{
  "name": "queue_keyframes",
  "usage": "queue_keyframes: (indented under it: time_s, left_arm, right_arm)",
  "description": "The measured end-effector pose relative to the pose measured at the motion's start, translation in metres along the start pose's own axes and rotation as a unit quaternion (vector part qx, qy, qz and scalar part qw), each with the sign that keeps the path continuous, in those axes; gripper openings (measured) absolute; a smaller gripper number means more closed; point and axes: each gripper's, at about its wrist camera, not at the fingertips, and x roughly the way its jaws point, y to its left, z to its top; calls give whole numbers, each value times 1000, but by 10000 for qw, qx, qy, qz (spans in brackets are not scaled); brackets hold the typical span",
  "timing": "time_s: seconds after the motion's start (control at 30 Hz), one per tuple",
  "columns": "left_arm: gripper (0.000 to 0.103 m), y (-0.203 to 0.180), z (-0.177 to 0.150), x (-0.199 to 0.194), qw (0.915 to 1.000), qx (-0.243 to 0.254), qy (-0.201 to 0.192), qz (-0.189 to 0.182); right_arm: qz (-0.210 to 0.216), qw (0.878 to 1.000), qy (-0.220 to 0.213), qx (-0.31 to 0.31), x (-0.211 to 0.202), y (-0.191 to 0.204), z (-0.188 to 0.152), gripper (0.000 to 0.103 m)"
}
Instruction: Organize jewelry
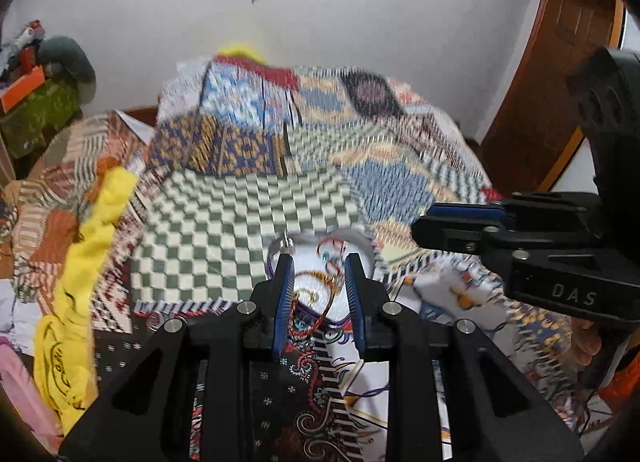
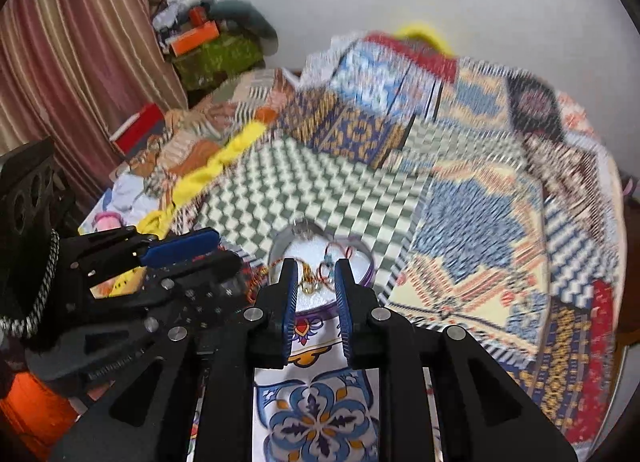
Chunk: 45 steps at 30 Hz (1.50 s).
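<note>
A white round plate [image 1: 312, 252] with a purple rim lies on the patchwork bedspread and holds several tangled pieces of jewelry [image 1: 316, 290]: gold, red and purple bangles and chains. My left gripper [image 1: 318, 262] is open, its blue-padded fingers either side of the jewelry just above the plate. The plate also shows in the right wrist view [image 2: 288, 246], with jewelry [image 2: 320, 276] on it. My right gripper [image 2: 317, 268] is open over the near edge of the plate, holding nothing. Each gripper shows from the side in the other's view. Both views are blurred.
A green-and-white checked patch [image 1: 240, 213] lies beyond the plate. A yellow cloth [image 1: 88, 262] runs along the left of the bed. Boxes and clutter [image 2: 208, 37] stand by a striped curtain [image 2: 80, 61]. A wooden door [image 1: 560, 81] is on the right.
</note>
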Motion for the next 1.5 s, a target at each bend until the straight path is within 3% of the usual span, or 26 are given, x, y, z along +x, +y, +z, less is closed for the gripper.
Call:
queue_keyframes:
  time_s: [0.17,0.27,0.37,0.47,0.53,0.57,0.63,0.7,0.8,0.93,1.5]
  left_arm:
    - [25,-18,15,-69,9966,115,-815,63]
    - [25,-33,19,-110,9909,207,-1325,123]
    - [27,-50,17,-155,9804,307,-1934,217]
    - [40,-66,9,-197,9661,343,-2540,308]
    - [52,-77,-2,-224,9540,336,-2952,395]
    - [56,-79,-6,-230,9510,323,-3046,419]
    - [67,-85,-15,-247,9433,273,-3273,473]
    - [75,-89,-22,-257,9385,240,-3399,558]
    - [90,-94,-34,-266,9319,204,-3547,724]
    - [95,-99,-45,-271,9295,208,-3581,857]
    - [95,-100,-55,-267,9334,204,-3463,916]
  right_arm:
    - [-157,9961,-866,-83,-66,16,3,17]
    - [-335,9872,-1552,-178,-114,32,-1,17]
    - [-452,9736,-2229,-213,-159,47,-11,17]
    - [-614,9556,-2871,-259,-197,63,-27,17]
    - [-760,9411,-3280,-297,-218,75,-40,28]
    - [-829,9346,-3446,-305,-225,79,-45,33]
    - [-967,9211,-3761,-266,-237,86,-58,55]
    - [-1100,9106,-3977,-229,-245,91,-68,65]
    - [-1201,9045,-4090,-101,-248,94,-77,86]
    - [-1393,8971,-4193,42,-245,99,-84,103]
    - [-1441,9052,-3996,-103,-245,107,-101,103]
